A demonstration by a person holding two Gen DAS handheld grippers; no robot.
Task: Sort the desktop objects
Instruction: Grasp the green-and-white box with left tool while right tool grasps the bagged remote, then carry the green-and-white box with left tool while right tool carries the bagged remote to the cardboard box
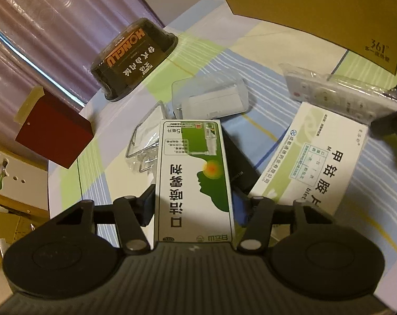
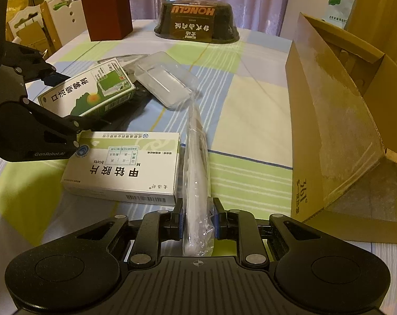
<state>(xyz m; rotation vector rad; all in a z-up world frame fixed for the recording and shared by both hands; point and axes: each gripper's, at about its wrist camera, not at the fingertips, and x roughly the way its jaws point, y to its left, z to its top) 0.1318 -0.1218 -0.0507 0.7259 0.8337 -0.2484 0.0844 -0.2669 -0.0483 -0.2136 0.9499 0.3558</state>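
The checked tablecloth (image 2: 251, 110) carries everything, and the open 361° cardboard box (image 2: 337, 120) is the biggest thing on it. Only the right wrist view shows the box's bare inside; the left wrist view catches just its outer wall (image 1: 316, 8).

Far from the box, at the table's back edge near the curtain, sits an upturned black HONGLU bowl (image 2: 196, 21), and further from the box again a dark red carton (image 2: 108, 13) stands upright with its top flaps open.

Well apart from the box, toward the table's middle, lies the white tablet box (image 2: 125, 168) with green trim. Beyond it, the green-and-white throat spray box (image 1: 194, 176) is clamped by its long sides between the jaws of the left gripper (image 1: 194, 207) — the right wrist view shows that box tilted, its near end raised above a flat black object (image 1: 240, 168).

A clear plastic tray (image 2: 167, 84) lies just beside the spray box, on the cardboard box's side of it.

Between the tablet box and the cardboard box, the right gripper (image 2: 197, 223) is closed on a white remote control in a plastic sleeve (image 2: 197, 173); its buttons show only in the left wrist view (image 1: 329, 94).
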